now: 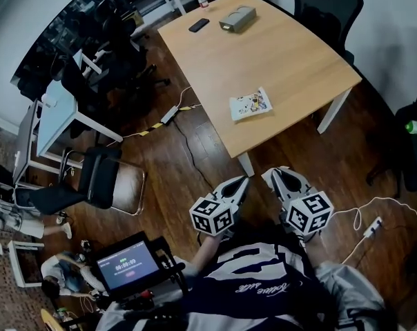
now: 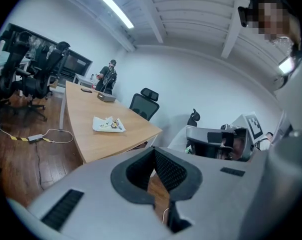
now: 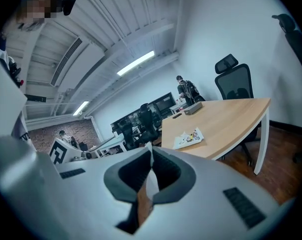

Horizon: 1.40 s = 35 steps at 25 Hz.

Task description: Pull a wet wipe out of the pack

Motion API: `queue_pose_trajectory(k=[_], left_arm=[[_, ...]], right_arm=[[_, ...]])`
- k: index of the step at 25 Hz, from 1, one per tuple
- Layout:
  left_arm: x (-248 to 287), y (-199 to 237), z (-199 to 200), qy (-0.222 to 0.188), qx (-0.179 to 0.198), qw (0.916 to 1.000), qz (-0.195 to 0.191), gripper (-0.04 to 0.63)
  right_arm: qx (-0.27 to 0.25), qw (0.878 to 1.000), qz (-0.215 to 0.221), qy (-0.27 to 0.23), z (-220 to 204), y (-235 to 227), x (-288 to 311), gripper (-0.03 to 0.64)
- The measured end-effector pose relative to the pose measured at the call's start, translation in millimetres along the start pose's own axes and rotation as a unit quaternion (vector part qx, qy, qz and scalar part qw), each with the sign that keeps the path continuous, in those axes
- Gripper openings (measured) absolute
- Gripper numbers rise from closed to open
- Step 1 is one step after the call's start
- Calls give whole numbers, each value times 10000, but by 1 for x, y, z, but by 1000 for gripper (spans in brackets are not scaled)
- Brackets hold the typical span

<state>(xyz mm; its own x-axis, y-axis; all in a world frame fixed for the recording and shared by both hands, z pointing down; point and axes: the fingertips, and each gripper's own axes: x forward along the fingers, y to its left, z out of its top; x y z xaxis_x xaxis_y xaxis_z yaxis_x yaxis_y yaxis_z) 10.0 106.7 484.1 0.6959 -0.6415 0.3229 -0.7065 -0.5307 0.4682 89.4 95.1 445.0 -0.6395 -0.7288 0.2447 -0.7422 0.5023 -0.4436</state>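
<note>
We sit pre-reach: left gripper (image 1: 240, 182) and right gripper (image 1: 270, 176) closed, empty, at 6 o'clock from pack (image 1: 250, 105). Next we likely reach toward 12, open jaws.

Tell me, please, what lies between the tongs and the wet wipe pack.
In the head view, only wood floor, the white table leg and bare tabletop lie between the left tongs, the right tongs and the wet wipe pack.
</note>
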Motion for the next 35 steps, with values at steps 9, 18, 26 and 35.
queue_pose_trajectory(k=[9, 18, 26, 35], left_arm=[[-33, 8, 12, -117, 93, 9998, -117, 3], [-59, 26, 2, -195, -71, 9996, -178, 3], [-64, 33, 3, -234, -142, 9994, -229, 3], [-59, 19, -8, -79, -117, 9991, -398, 3]], right_arm=[[78, 9993, -358, -97, 3, 23, 5, -9], [128, 9985, -524, -57, -15, 41, 9, -8], [112, 9981, -597, -94, -17, 51, 7, -8], [129, 9973, -726, -60, -21, 46, -5, -8]])
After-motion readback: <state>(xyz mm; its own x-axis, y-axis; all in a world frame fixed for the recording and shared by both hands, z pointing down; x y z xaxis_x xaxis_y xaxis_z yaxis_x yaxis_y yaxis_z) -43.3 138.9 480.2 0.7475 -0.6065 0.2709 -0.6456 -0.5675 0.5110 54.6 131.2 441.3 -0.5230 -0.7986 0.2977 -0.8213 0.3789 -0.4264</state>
